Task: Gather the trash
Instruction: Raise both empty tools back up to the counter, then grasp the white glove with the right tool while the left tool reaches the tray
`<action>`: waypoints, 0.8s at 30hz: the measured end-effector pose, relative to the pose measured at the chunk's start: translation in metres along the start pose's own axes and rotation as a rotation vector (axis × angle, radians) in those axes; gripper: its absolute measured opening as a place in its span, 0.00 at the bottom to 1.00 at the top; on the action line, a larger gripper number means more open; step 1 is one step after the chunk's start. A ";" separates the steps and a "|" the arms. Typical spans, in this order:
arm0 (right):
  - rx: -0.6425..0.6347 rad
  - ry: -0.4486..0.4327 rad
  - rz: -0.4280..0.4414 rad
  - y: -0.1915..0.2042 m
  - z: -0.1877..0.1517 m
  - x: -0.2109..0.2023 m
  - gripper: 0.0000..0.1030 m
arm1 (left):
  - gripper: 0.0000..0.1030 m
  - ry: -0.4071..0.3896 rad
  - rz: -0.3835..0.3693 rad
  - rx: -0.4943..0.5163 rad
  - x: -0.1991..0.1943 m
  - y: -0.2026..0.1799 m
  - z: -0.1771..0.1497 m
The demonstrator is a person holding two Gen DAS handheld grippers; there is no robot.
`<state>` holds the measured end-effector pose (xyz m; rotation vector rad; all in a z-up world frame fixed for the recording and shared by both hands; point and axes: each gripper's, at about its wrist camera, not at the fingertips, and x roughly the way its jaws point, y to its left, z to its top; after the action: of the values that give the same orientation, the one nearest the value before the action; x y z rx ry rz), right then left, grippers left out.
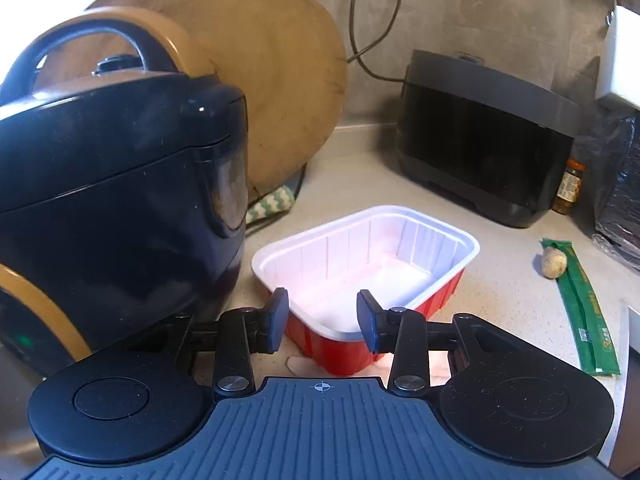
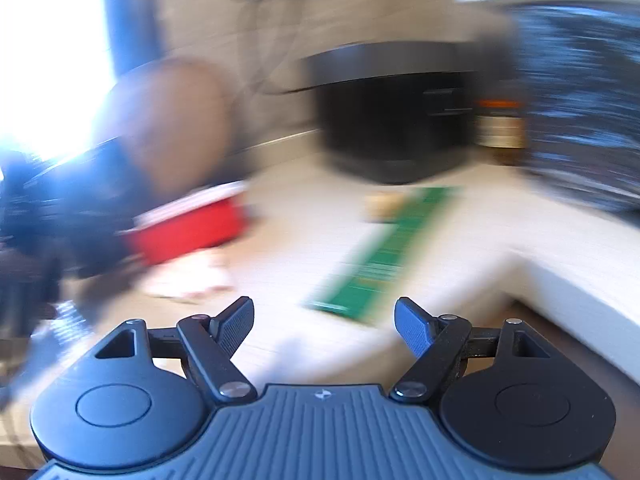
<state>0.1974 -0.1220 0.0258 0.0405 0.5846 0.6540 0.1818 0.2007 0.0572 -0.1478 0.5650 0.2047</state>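
Observation:
An empty red tray with a white inside (image 1: 400,240) sits on the pale counter. My left gripper (image 1: 323,322) hangs open over the tray's near corner, its pads apart and pressing on nothing. A long green wrapper (image 1: 584,308) lies to the right, with a small beige lump (image 1: 554,263) at its far end. The right wrist view is badly blurred. There my right gripper (image 2: 324,328) stands open and empty, just short of the green wrapper (image 2: 384,256), with the red tray (image 2: 192,224) to the left. A pale scrap (image 2: 192,280) lies in front of the tray.
A black rice cooker (image 1: 112,200) stands close on the left, with a round wooden board (image 1: 272,80) leaning behind it. A black appliance (image 1: 488,148), a jar (image 1: 570,188) and a dark plastic bag (image 1: 620,184) line the back right. A green-white cloth (image 1: 268,204) lies under the board.

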 end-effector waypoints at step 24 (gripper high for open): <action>-0.133 0.109 -0.083 0.057 0.011 0.038 0.13 | 0.44 0.102 -0.266 -0.015 0.004 -0.006 -0.009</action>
<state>0.1955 -0.0529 0.0286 -0.1444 0.6428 0.6154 0.1818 0.1941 0.0482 -0.2475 0.6389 -0.0573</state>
